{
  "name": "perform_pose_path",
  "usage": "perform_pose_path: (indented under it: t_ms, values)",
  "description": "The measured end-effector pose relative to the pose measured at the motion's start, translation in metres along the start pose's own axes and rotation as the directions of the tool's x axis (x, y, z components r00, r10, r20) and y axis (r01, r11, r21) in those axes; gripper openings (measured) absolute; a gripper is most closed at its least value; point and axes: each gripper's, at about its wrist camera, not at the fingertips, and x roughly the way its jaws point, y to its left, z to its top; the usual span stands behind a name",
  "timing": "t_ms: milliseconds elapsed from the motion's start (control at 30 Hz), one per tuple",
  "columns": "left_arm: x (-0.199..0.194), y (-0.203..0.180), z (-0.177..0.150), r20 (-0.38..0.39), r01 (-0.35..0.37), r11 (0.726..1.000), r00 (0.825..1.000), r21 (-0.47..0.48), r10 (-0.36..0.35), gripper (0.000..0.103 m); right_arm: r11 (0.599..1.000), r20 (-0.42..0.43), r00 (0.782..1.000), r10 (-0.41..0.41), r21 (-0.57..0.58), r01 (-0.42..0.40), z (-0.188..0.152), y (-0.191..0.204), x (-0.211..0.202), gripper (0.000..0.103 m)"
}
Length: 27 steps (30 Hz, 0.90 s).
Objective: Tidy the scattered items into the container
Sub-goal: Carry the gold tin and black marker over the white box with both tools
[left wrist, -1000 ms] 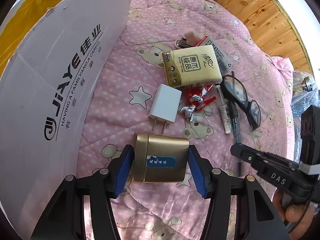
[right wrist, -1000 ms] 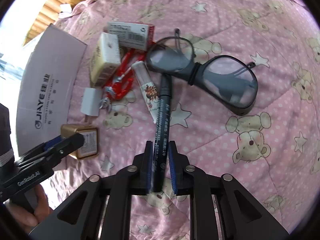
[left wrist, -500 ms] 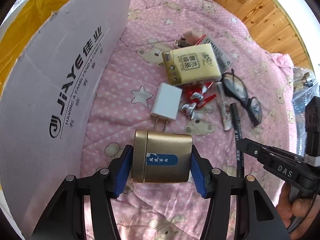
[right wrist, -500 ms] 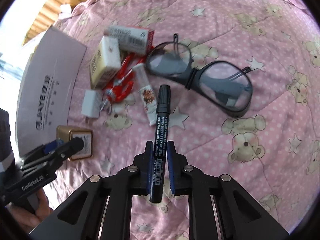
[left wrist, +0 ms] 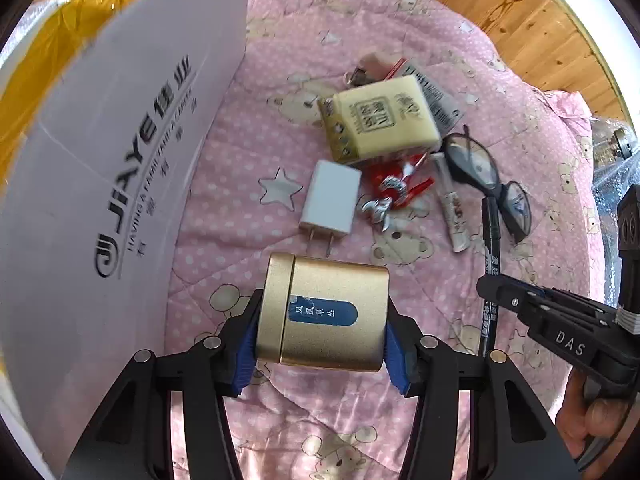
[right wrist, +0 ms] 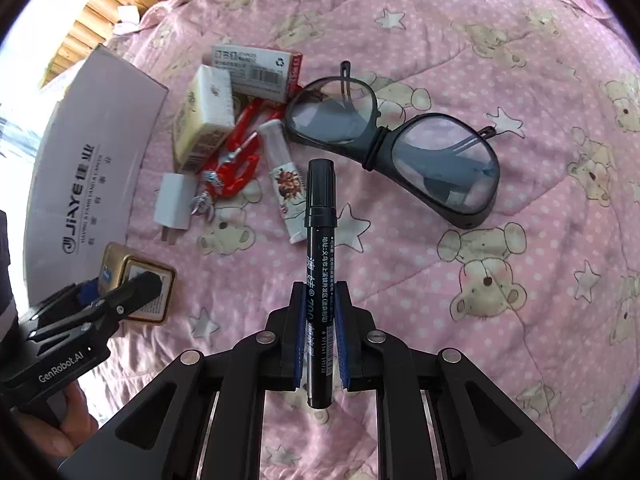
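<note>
Left wrist view shows the gold tin clamped between the blue pads of the left gripper, raised above the pink quilt and just beside the flap of the white cardboard box, the container, whose inside is mostly out of sight. Right wrist view shows the right gripper closed narrowly on the black marker, also clear of the bedding. Both items appear picked but not yet delivered. Left on the quilt are the white charger plug, the yellow tissue pack, the red clip cord, the small tube, the printed carton and the dark glasses. So, as I judge it, the tidying is at an early stage, with most of the pile waiting.
</note>
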Motion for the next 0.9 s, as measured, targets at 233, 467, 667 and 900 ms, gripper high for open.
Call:
perform_pose_path:
  t_ms: [233,467,667,900]
  values:
    - [-0.02,-0.015,0.0,0.035,0.007,0.999,0.999,0.032,-0.008,0.054,1.0,0.022,0.999,0.025,0.002,-0.025,-0.006,0.01,-0.013,0.014]
    - [-0.049,-0.015,-0.014,0.067,0.019,0.998,0.998,0.052,-0.022,0.054,0.999,0.045,0.998,0.044,0.003,-0.044,-0.019,0.022,-0.03,0.014]
    - [-0.069,-0.016,-0.022,0.091,0.03,0.998,0.995,0.059,-0.035,0.054,0.997,0.068,0.995,0.075,0.006,-0.075,-0.029,0.033,-0.04,0.014]
    - [-0.094,-0.021,-0.033,0.12,0.028,0.998,0.992,0.064,-0.035,0.054,0.994,0.092,0.99,0.109,-0.013,-0.109,-0.04,0.054,-0.048,0.014]
